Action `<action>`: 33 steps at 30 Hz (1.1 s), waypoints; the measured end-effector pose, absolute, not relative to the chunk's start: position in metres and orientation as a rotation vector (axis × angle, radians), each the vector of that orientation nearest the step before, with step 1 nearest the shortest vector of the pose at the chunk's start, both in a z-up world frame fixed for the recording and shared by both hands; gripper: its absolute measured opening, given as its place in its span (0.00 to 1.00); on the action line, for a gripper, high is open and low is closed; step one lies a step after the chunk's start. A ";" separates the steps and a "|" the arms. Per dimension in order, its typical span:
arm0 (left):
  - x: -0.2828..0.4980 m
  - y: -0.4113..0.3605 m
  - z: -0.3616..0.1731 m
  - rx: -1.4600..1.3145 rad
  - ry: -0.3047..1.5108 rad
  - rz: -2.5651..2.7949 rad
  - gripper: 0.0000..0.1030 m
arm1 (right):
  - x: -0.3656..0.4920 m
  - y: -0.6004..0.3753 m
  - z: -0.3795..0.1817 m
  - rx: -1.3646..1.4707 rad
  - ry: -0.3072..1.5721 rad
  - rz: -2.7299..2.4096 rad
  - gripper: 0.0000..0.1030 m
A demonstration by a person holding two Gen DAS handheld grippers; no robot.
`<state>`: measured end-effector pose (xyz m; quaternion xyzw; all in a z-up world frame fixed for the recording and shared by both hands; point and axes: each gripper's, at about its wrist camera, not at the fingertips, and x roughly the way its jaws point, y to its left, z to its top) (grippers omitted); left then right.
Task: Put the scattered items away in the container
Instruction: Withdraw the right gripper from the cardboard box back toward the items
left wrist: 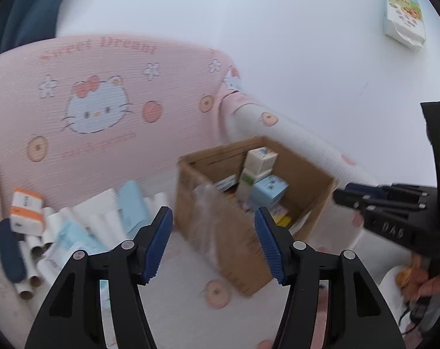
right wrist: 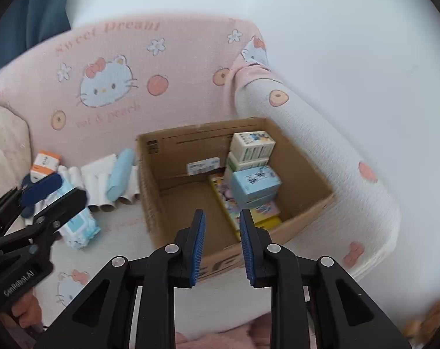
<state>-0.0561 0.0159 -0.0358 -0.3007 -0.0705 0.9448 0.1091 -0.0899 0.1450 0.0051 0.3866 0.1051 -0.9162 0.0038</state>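
Your cardboard box [right wrist: 191,157] sits on the pink cover [right wrist: 138,67] lettered "Sweet Dream". Left gripper [left wrist: 214,241] gapes empty; right gripper [right wrist: 222,247] stands narrowly parted, empty. Only your left view shows the far tissue pack [left wrist: 403,14].

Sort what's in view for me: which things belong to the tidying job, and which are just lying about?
Job: cardboard box; cardboard tubes; light blue case; orange-and-white pack; wipes pack.

Lying about: printed packet on the floor; pink chair cover.

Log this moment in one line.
left hand-held gripper: open, empty | right hand-held gripper: narrow gap, empty | cardboard box: partly filled | paper tubes: outside box
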 end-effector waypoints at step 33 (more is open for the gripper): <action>-0.020 -0.150 -0.136 -1.294 -0.289 2.924 0.61 | -0.085 -0.028 -0.123 1.203 0.283 -2.419 0.21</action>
